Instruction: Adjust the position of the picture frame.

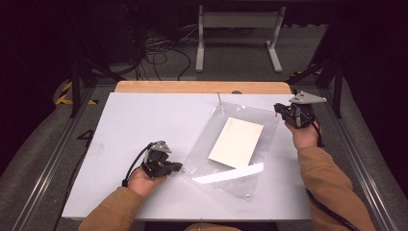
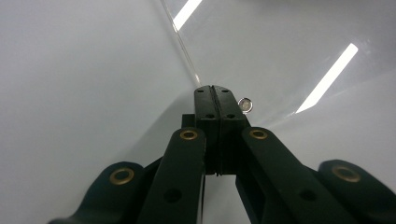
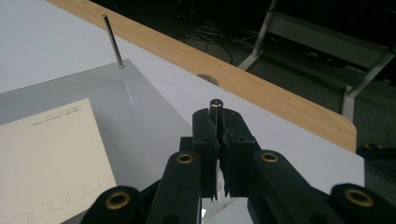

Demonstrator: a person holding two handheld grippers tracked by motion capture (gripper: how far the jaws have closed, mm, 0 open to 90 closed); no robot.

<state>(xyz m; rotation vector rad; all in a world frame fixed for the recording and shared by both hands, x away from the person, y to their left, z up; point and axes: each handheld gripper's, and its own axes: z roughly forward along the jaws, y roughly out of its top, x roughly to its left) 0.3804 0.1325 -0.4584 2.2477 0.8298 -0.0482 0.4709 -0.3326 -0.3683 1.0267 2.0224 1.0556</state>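
Note:
A clear plastic sheet (image 1: 202, 156) lies at an angle on the white table (image 1: 134, 125), with a cream card (image 1: 236, 142) under or on its middle. My left gripper (image 1: 180, 167) is shut, its tips at the sheet's near-left corner. In the left gripper view the gripper (image 2: 213, 88) has its pads together beside a small round metal stud (image 2: 245, 105) on the sheet (image 2: 280, 51). My right gripper (image 1: 277, 109) hovers over the sheet's far-right corner. Seen from its own camera, that gripper (image 3: 216, 112) is shut on a thin metal pin (image 3: 215, 103). Another pin (image 3: 112, 42) stands upright at the far-left corner.
A wooden strip (image 1: 202, 86) runs along the table's far edge. Behind it are a white metal stand (image 1: 238, 36) and loose cables (image 1: 159, 53) on the floor. Metal rails (image 1: 356, 168) flank the table. A small stud (image 1: 248, 196) marks the sheet's near-right corner.

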